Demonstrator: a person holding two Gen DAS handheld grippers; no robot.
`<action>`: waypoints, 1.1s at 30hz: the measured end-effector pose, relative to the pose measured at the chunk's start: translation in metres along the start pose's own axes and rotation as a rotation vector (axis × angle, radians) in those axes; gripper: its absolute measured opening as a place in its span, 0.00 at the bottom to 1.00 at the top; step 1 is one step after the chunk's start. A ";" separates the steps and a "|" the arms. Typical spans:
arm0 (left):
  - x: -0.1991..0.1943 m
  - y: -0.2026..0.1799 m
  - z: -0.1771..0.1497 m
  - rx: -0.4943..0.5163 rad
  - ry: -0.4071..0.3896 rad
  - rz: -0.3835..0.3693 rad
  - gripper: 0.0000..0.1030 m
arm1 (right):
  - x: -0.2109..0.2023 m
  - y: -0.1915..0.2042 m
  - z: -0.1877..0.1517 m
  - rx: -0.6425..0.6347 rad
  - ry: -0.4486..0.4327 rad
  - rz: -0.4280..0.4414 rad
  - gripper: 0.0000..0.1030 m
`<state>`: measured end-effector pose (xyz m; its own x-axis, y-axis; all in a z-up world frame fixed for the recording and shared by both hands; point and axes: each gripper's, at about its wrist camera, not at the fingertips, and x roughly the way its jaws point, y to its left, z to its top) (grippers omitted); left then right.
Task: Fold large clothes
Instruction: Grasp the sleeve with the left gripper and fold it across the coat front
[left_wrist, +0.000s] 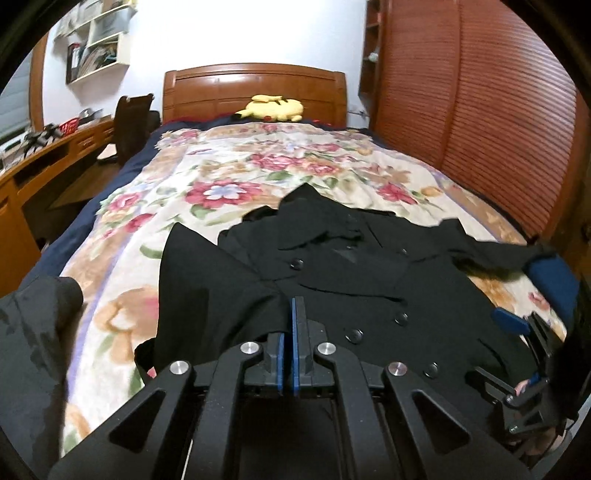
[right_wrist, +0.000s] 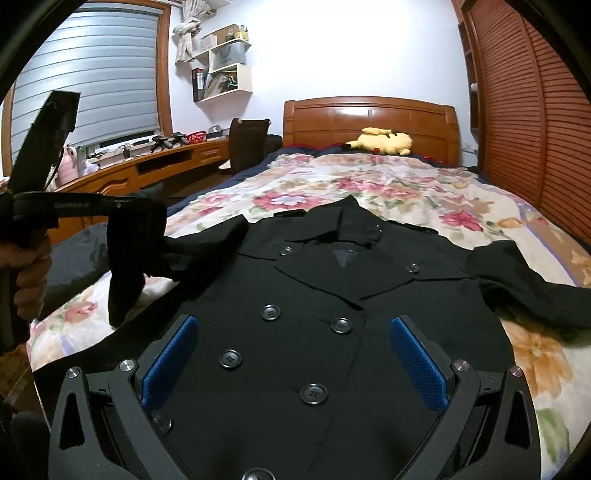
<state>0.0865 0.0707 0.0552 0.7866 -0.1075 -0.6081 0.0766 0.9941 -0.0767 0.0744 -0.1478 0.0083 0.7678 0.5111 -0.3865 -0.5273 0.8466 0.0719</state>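
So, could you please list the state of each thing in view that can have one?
Left gripper: shut on the coat's sleeve, lifted.
Right gripper: open, holding nothing.
Black coat: spread face-up, buttoned.
Other sleeve: lying out sideways, unfolded.
Window blind: lowered.

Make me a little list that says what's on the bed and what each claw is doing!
bed cover: floral blanket
garment: black double-breasted coat, lying front up, buttons showing
left claw: shut on the coat's sleeve, lifted off the blanket
right claw: open, above the coat's front, holding nothing
other sleeve: spread out on the blanket
by the headboard: yellow plush toy
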 end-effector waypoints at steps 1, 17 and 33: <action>-0.001 -0.004 -0.003 0.011 0.009 0.006 0.03 | 0.000 0.002 0.000 -0.003 0.002 -0.002 1.00; -0.029 0.005 -0.062 0.007 0.052 -0.007 0.76 | -0.005 0.006 0.001 -0.040 0.006 0.021 1.00; 0.043 0.092 -0.082 -0.227 0.231 0.033 0.76 | 0.004 0.005 0.002 -0.078 0.027 0.028 1.00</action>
<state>0.0773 0.1568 -0.0427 0.6244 -0.1018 -0.7745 -0.1055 0.9714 -0.2128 0.0752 -0.1411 0.0092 0.7429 0.5291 -0.4100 -0.5760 0.8174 0.0111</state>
